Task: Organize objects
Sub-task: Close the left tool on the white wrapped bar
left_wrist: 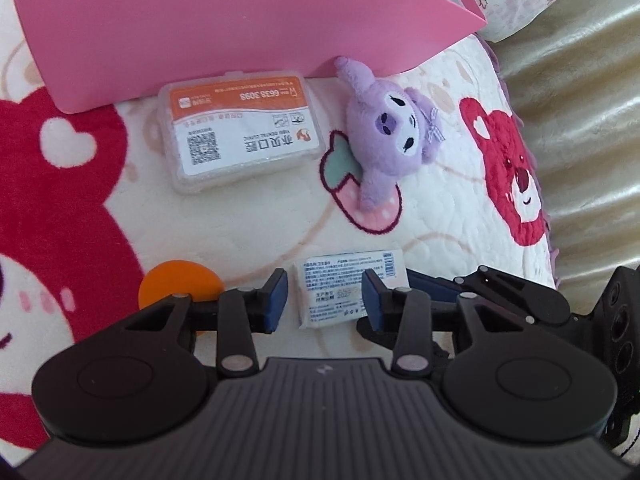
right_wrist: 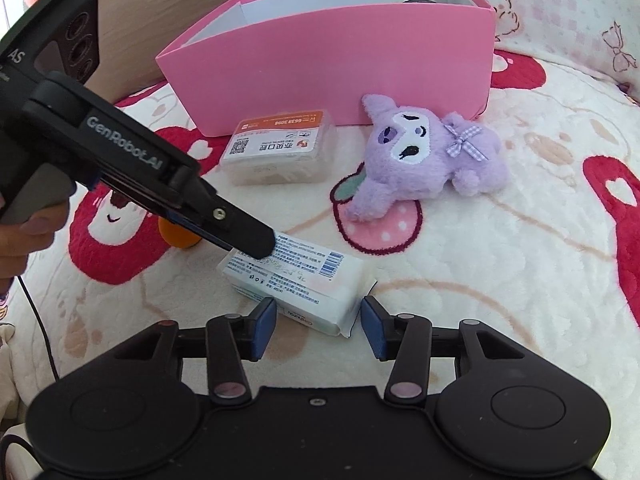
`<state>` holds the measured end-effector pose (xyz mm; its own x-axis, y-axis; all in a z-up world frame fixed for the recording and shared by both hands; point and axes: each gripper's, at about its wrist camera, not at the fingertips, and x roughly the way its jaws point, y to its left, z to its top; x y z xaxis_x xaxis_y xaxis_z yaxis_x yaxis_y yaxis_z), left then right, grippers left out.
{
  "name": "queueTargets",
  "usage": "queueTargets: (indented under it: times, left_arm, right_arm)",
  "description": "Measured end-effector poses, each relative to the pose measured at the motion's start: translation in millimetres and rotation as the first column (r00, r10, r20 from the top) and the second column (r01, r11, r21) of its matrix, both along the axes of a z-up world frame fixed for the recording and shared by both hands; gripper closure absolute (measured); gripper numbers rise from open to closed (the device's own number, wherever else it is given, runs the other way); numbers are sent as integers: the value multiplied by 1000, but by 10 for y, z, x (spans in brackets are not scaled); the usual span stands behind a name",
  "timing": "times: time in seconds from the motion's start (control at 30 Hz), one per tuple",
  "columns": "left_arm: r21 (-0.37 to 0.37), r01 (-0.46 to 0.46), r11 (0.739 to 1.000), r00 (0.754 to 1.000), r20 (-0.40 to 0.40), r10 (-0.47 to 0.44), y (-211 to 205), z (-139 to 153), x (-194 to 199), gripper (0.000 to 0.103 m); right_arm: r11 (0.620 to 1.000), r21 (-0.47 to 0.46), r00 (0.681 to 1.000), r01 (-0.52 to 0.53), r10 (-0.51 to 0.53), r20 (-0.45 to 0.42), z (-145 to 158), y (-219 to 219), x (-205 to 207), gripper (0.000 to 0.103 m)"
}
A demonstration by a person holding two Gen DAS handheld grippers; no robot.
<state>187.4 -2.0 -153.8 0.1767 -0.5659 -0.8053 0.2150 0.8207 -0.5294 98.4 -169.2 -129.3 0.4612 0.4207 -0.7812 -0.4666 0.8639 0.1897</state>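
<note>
Left wrist view: looks steeply down and forward along the left gripper (left_wrist: 324, 300), close over the blanket (left_wrist: 248, 224); pink box (left_wrist: 224, 28) wall fills the top edge.

Right wrist view: set lower and further back, tilted down along the right gripper (right_wrist: 319, 328), facing the box's open top.

Shared: tissue pack (left_wrist: 340, 292), floss-pick case (left_wrist: 240, 128), purple plush (left_wrist: 384, 136), orange ball (left_wrist: 176, 284).

Left gripper (left_wrist: 325, 298): black linkage arms joined by silver rivets; blue rubber pads (left_wrist: 276, 300) on the fingers; two round black discs flanking a ribbed grey housing; white lettering "GenRobot_AI" along its side; three round sockets at the rear; thin black cable (right_wrist: 38, 320). Right gripper (right_wrist: 319, 329): identical build; one central screw.
</note>
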Motion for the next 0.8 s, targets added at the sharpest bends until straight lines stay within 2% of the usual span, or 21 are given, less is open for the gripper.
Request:
queueTargets:
  times: [0.07,0.2,0.33,0.43,0.63,0.8]
  left_arm:
    - [-4,0,1000,1000,5,0,-46,-7,-17,70]
    - [-42,-29,999,998,-52,26,-71,24,-77,71]
    - [-33,-78,996,992,-97,75,-65,-30,-99,71]
    - [-35,-114,993,987,-117,109,-58,-90,-128,71]
    - [-42,-138,990,985,-105,133,-77,-105,-193,71]
    - [-29,-120,992,983,-141,115,-110,-193,-245,73]
  right_arm:
    - [1000,1,1000,0,0,1,-7,-5,-4,50]
    - [1000,-5,1000,-3,3,-1,-16,-5,-22,34]
    - [998,-52,999,-34,36,35,-40,73,-90,29]
    - [998,-52,999,-32,34,36,-59,91,-95,25]
    - [994,-105,997,-41,48,66,-101,146,-142,22]
    - [994,-107,996,-31,39,75,-123,151,-154,20]
